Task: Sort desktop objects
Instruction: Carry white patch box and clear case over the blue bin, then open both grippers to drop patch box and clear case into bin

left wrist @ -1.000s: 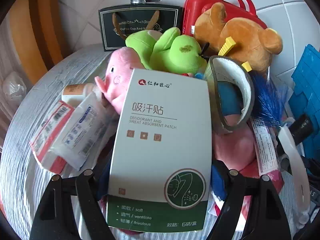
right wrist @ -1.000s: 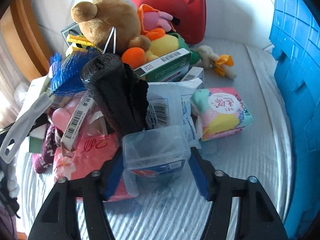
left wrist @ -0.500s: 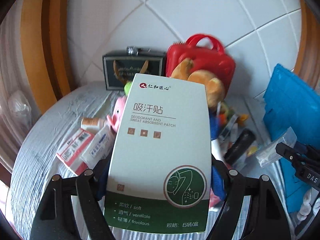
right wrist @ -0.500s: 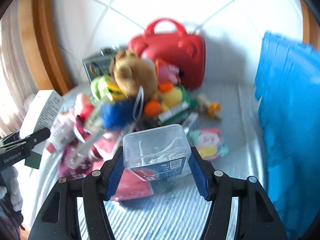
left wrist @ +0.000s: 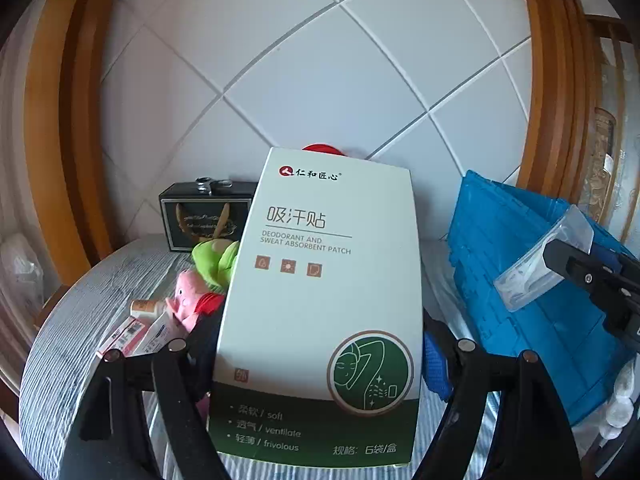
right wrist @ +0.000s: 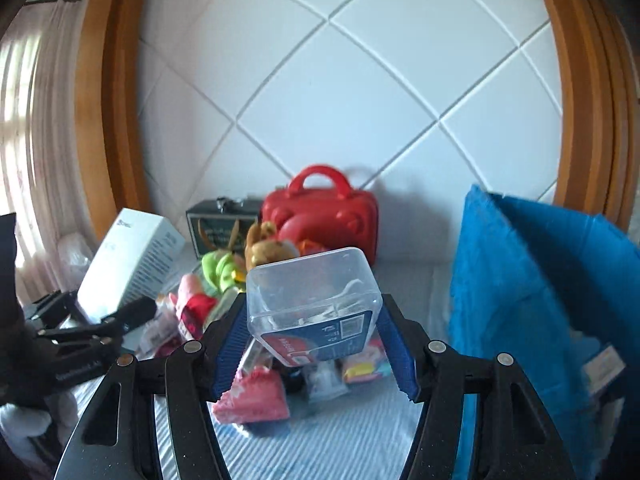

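Both grippers have risen from the bed's clutter, the left gripper clamping the patch box, the right gripper clamping the clear box, both angled slightly downward beside the crate.

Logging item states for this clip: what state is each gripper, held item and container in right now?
Left gripper: shut on the patch box.
Patch box: held upright, lifted off the table.
Right gripper: shut on the clear plastic box.
Clear plastic box: lid closed, held tilted.
Red case: closed, upright.
Blue crate: standing at the right.
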A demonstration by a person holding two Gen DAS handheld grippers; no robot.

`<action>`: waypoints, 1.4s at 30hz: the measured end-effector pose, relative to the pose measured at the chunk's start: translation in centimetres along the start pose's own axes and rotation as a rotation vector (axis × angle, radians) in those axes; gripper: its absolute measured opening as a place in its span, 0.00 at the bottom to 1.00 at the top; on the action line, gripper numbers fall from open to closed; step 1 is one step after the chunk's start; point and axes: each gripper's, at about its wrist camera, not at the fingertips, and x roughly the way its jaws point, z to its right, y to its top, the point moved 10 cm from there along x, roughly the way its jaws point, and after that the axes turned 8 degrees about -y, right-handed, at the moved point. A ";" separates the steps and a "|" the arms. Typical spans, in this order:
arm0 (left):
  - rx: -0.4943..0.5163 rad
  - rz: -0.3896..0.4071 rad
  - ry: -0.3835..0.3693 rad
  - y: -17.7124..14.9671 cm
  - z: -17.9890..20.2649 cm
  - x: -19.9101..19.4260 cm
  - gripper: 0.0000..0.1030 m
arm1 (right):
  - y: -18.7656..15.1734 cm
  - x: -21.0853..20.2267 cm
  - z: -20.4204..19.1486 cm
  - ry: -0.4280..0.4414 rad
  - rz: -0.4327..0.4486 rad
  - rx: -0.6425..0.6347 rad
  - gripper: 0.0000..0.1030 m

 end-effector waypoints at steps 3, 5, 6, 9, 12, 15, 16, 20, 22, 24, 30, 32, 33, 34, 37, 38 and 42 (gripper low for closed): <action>0.026 0.022 -0.039 1.2 4.2 0.1 0.76 | 1.8 -2.4 2.7 -0.029 0.047 0.000 0.60; 0.046 0.030 -0.066 2.0 7.1 0.3 0.76 | 2.9 -3.8 4.8 -0.053 0.072 0.001 0.60; 0.063 0.037 -0.082 2.5 8.9 0.4 0.76 | 3.6 -4.6 6.2 -0.070 0.086 0.004 0.60; 0.101 0.054 -0.114 3.9 13.6 0.8 0.76 | 5.2 -6.2 10.4 -0.114 0.107 0.020 0.60; 0.138 0.066 -0.136 5.4 18.4 1.2 0.76 | 6.8 -7.3 15.5 -0.152 0.112 0.041 0.60; 0.165 0.059 -0.172 6.7 23.2 1.9 0.76 | 8.3 -7.7 20.4 -0.192 0.113 0.037 0.60; 0.172 0.051 -0.187 7.0 24.7 2.2 0.76 | 8.7 -7.5 21.9 -0.208 0.112 0.029 0.60; 0.164 -0.033 -0.253 8.2 30.5 5.3 0.76 | 9.8 -6.1 28.2 -0.249 0.068 0.021 0.60; 0.156 -0.092 -0.286 8.6 33.5 7.1 0.76 | 9.8 -4.7 31.5 -0.267 0.031 0.027 0.60; 0.166 -0.165 -0.293 8.8 36.2 9.8 0.76 | 9.4 -2.9 34.9 -0.303 -0.018 0.024 0.60; 0.206 -0.382 -0.246 6.6 42.3 19.2 0.76 | 3.8 4.4 43.1 -0.366 -0.222 0.084 0.60; 0.199 -0.443 -0.217 5.0 42.7 21.9 0.76 | 1.3 6.6 44.7 -0.383 -0.283 0.104 0.60; 0.198 -0.488 -0.206 4.0 42.8 23.5 0.76 | -0.1 7.7 45.2 -0.378 -0.317 0.127 0.60; 0.198 -0.516 -0.184 3.1 42.7 24.6 0.76 | -1.8 9.0 45.6 -0.363 -0.380 0.147 0.60; 0.223 -0.584 -0.123 0.0 42.1 27.4 0.76 | -5.2 11.0 45.8 -0.340 -0.510 0.158 0.60; 0.235 -0.612 -0.104 -0.9 41.8 27.9 0.76 | -6.5 11.7 45.7 -0.347 -0.560 0.145 0.60; 0.247 -0.663 -0.140 -2.5 42.7 27.6 0.76 | -8.5 13.3 45.7 -0.342 -0.643 0.135 0.60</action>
